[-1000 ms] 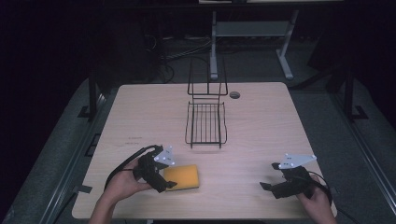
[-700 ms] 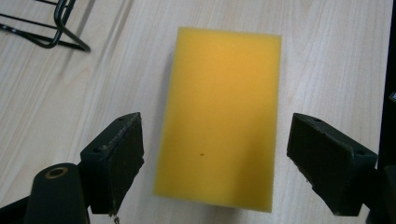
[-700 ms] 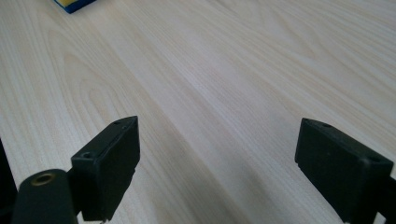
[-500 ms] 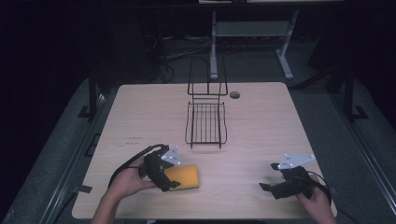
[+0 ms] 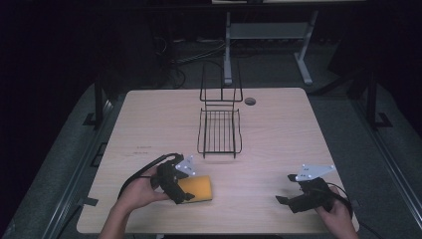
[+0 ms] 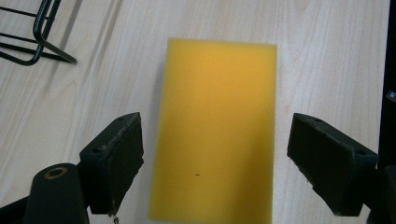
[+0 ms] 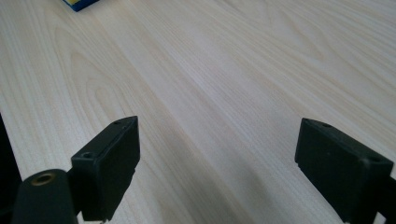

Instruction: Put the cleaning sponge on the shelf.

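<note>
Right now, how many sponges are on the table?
1: the yellow sponge lies flat near the table's front left, between the open jaws of the left gripper. Nothing looks hidden.

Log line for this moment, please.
left gripper: open, jaws astride yellow sponge | right gripper: open over bare table | wire rack: empty

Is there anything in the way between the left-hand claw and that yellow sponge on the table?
Nothing visible. The left gripper is open with its jaws on either side of the yellow rectangular sponge, bare gaps between them. The black wire rack stands farther back on the wooden table, clear of it.
</note>
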`<control>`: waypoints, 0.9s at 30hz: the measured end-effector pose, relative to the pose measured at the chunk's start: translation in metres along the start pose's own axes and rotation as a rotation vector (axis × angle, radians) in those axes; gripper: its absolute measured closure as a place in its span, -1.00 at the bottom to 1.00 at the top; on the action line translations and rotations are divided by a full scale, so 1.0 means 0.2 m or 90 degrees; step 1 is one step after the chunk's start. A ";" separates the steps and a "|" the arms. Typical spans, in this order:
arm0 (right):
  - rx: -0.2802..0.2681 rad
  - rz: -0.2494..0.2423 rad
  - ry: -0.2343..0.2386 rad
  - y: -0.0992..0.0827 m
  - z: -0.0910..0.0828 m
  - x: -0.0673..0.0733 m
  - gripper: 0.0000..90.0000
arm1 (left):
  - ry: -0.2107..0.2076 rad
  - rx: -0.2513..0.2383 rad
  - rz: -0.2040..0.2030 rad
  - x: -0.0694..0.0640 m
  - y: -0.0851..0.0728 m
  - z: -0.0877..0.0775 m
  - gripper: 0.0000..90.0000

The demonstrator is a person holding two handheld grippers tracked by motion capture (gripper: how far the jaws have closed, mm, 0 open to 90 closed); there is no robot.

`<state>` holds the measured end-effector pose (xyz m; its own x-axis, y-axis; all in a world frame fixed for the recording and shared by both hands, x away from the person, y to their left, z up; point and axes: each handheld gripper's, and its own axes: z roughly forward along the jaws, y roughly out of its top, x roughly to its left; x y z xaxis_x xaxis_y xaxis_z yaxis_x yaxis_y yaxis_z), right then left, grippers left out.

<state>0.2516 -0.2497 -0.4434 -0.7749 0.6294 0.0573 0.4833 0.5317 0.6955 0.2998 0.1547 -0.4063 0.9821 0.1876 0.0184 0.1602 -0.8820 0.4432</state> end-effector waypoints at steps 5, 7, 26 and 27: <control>0.002 -0.004 0.001 0.00 0.00 0.00 -0.70 | -0.004 0.013 0.003 0.01 0.01 0.03 -0.61; 0.000 -0.002 0.003 0.00 0.00 0.01 -0.70 | -0.006 0.019 0.001 0.02 0.01 0.04 -0.61; 0.004 -0.008 0.010 0.00 0.00 0.01 -0.70 | -0.016 0.051 0.012 0.03 0.03 0.11 -0.63; 0.004 -0.009 0.010 0.00 0.00 0.01 -0.70 | -0.016 0.051 0.011 0.03 0.03 0.12 -0.63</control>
<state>0.2502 -0.2470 -0.4431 -0.7874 0.6136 0.0589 0.4751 0.5432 0.6923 0.3080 0.1410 -0.4245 0.9868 0.1620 0.0031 0.1494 -0.9170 0.3697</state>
